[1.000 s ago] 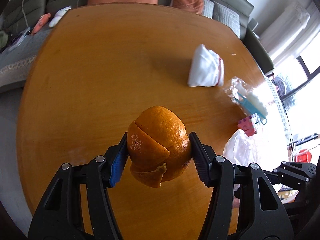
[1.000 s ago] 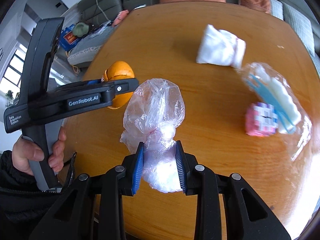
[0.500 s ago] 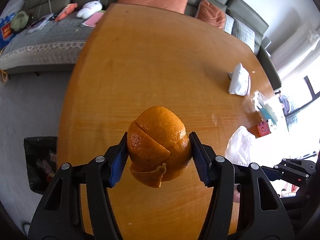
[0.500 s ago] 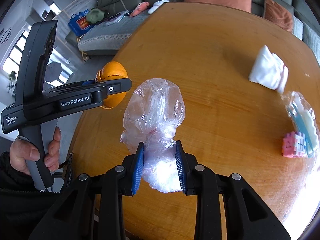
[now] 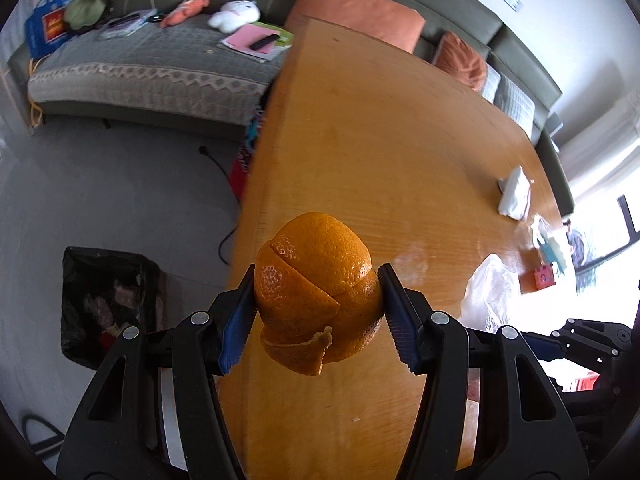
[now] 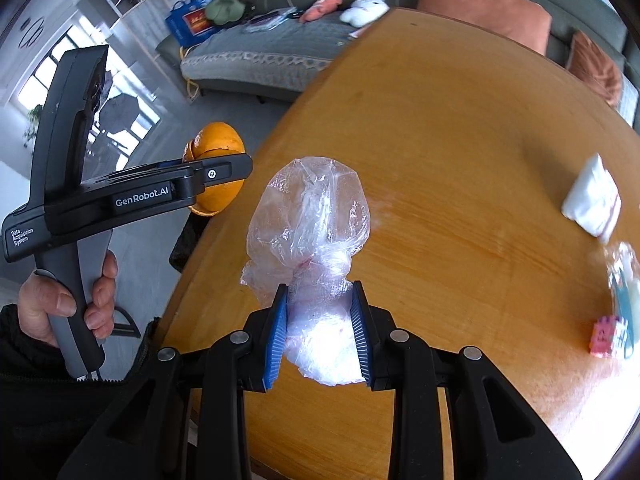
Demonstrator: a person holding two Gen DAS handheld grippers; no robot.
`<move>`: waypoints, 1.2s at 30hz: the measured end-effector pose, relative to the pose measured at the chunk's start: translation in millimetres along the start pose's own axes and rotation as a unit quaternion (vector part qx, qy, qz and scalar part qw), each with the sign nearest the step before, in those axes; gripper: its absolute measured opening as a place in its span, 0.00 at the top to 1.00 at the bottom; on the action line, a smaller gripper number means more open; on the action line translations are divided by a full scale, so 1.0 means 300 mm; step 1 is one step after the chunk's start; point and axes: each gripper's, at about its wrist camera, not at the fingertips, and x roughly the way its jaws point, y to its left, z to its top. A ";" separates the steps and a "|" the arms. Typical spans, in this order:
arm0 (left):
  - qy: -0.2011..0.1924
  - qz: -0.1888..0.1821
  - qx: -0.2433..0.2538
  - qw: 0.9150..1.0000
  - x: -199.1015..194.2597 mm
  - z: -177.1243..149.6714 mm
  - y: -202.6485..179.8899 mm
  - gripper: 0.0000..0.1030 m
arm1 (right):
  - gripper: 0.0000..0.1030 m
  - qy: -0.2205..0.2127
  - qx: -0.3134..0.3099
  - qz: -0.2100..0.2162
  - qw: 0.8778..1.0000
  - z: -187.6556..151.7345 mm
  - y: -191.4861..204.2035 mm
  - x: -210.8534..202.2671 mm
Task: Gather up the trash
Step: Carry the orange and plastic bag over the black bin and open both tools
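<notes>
While both tools are full, the job looks only partly done. The left tool (image 5: 318,312) is clamped on an orange peel (image 5: 316,292), shaped like a whole orange with cut lines in it. It hangs in the air at the near left edge of the table (image 5: 400,140), partly out over the floor. The right tool (image 6: 320,332) is squeezed shut on a crumpled clear bag (image 6: 312,240), held up above the near part of the table.

Down on the floor, left of the table, stands a bin (image 5: 108,304) lined with black plastic. Some scraps already lie inside it, though what they are is too dark to tell. I think the peel and the bag should go in there next. Neither one is over the bin yet, so both drops are left to do.

More things sit on the far right side of the table. A white folded pack (image 6: 592,200) lies flat. Farther right, near the table edge, is a small pink block (image 6: 604,336), touching a clear packet (image 6: 624,280) with something blue and white inside. Which of these is trash I cannot tell. If they are, more trips are needed.

The left tool is nearer the bin, so my guess is the peel goes in first.
</notes>
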 end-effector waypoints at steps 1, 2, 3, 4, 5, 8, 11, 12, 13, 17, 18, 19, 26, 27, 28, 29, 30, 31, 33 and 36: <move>-0.002 0.001 -0.004 1.000 -0.009 -0.001 0.016 0.44 | 0.69 0.001 -0.008 0.002 1.000 0.012 0.026 0.008; -0.006 0.004 -0.009 1.000 -0.021 -0.004 0.040 0.44 | 0.69 0.003 -0.015 0.004 1.000 0.024 0.052 0.017; -0.010 0.006 -0.016 1.000 -0.035 -0.008 0.065 0.44 | 0.69 0.004 -0.023 0.006 1.000 0.027 0.071 0.019; -0.012 0.007 -0.020 1.000 -0.044 -0.011 0.084 0.44 | 0.69 0.005 -0.029 0.008 1.000 0.038 0.092 0.027; -0.015 0.010 -0.027 0.999 -0.059 -0.017 0.113 0.44 | 0.69 0.006 -0.037 0.011 0.999 0.051 0.121 0.038; -0.020 0.020 -0.046 0.999 -0.096 -0.037 0.199 0.44 | 0.69 0.010 -0.064 0.022 0.998 0.096 0.218 0.082; -0.023 0.032 -0.069 0.997 -0.127 -0.063 0.294 0.44 | 0.69 0.014 -0.088 0.030 0.996 0.123 0.306 0.120; -0.024 0.036 -0.077 0.996 -0.137 -0.074 0.326 0.44 | 0.69 0.015 -0.094 0.032 0.995 0.131 0.332 0.131; -0.024 0.039 -0.082 0.996 -0.144 -0.082 0.351 0.44 | 0.69 0.017 -0.102 0.036 0.994 0.141 0.363 0.147; -0.029 0.054 -0.113 0.992 -0.188 -0.120 0.477 0.44 | 0.69 0.027 -0.127 0.044 0.991 0.168 0.465 0.200; -0.031 0.057 -0.121 0.991 -0.198 -0.128 0.505 0.44 | 0.69 0.029 -0.131 0.045 0.990 0.174 0.487 0.210; -0.033 0.059 -0.126 0.990 -0.206 -0.134 0.525 0.44 | 0.69 0.031 -0.137 0.047 0.989 0.183 0.515 0.226; -0.043 0.089 -0.180 0.979 -0.268 -0.206 0.727 0.44 | 0.69 0.047 -0.161 0.066 0.984 0.241 0.679 0.319; -0.043 0.093 -0.189 0.977 -0.274 -0.216 0.755 0.44 | 0.69 0.050 -0.163 0.069 0.983 0.242 0.698 0.324; -0.043 0.097 -0.198 0.975 -0.281 -0.229 0.783 0.44 | 0.69 0.053 -0.169 0.072 0.982 0.248 0.723 0.336; -0.043 0.104 -0.210 0.971 -0.288 -0.247 0.824 0.44 | 0.69 0.056 -0.175 0.074 0.980 0.253 0.749 0.344; -0.042 0.109 -0.218 0.969 -0.292 -0.258 0.850 0.44 | 0.69 0.060 -0.184 0.075 0.978 0.263 0.785 0.363; -0.042 0.114 -0.224 0.967 -0.295 -0.264 0.868 0.44 | 0.69 0.063 -0.192 0.076 0.976 0.273 0.817 0.382; -0.041 0.128 -0.240 0.961 -0.305 -0.285 0.929 0.44 | 0.69 0.069 -0.205 0.081 0.973 0.290 0.871 0.410; -0.038 0.146 -0.260 0.954 -0.318 -0.310 1.013 0.44 | 0.69 0.073 -0.229 0.086 0.967 0.329 0.973 0.464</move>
